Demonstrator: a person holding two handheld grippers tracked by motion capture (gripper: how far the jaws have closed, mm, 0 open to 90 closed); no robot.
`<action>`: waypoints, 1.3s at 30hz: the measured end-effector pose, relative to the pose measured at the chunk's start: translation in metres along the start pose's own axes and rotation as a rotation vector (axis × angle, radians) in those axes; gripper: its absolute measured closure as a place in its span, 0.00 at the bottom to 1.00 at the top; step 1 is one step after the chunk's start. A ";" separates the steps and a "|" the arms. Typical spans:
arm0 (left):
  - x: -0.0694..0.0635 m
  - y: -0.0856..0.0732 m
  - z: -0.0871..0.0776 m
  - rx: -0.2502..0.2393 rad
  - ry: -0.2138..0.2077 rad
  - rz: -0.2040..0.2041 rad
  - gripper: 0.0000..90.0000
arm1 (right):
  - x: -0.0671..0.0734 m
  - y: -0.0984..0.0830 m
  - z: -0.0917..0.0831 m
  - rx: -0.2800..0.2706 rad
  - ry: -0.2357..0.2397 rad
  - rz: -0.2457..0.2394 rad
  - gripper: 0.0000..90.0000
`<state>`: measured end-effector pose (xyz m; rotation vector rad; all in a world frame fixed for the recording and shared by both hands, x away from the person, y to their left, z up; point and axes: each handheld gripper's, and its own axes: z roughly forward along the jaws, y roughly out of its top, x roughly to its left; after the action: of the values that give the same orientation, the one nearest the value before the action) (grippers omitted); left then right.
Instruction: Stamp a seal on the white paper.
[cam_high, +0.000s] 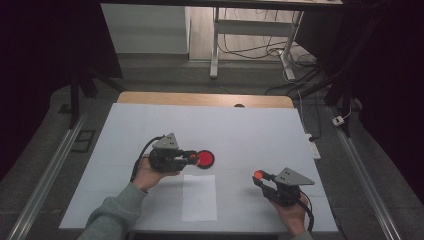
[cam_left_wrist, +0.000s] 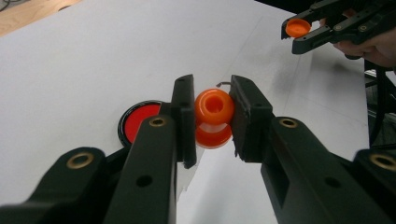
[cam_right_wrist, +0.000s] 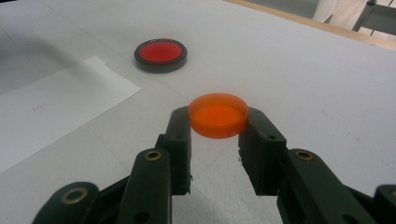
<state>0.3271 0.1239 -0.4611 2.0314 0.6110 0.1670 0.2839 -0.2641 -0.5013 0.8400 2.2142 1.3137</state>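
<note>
My left gripper (cam_high: 193, 157) is shut on a small orange spool-shaped piece (cam_left_wrist: 214, 112), which sits between its jaws with its open end toward the camera. Just beyond it, a black-rimmed red disc (cam_high: 205, 159) lies flat on the white table (cam_high: 250, 135); in the left gripper view this disc (cam_left_wrist: 139, 122) is partly hidden behind the left jaw. My right gripper (cam_high: 259, 176) is shut on a shallow orange round cap (cam_right_wrist: 218, 115), held level a little above the table near its front right. The disc (cam_right_wrist: 160, 53) lies farther off in the right gripper view.
A white sheet of paper (cam_high: 199, 197) lies at the front middle of the table, between my two hands. The table's wooden far edge (cam_high: 205, 99) shows past the white cover. Desk legs and cables (cam_high: 280, 55) stand on the floor beyond.
</note>
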 end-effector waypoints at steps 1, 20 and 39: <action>0.000 0.000 0.000 0.002 0.000 0.003 0.80 | 0.000 0.000 0.000 0.000 0.000 0.000 0.71; -0.003 -0.003 0.000 0.009 -0.013 0.006 0.80 | 0.000 -0.001 0.001 -0.002 -0.002 -0.001 0.71; -0.010 -0.016 -0.014 -0.012 -0.036 -0.016 0.80 | 0.000 -0.001 0.002 -0.007 0.003 -0.004 0.71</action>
<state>0.3080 0.1369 -0.4664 2.0132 0.6025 0.1242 0.2846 -0.2633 -0.5030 0.8308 2.2119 1.3207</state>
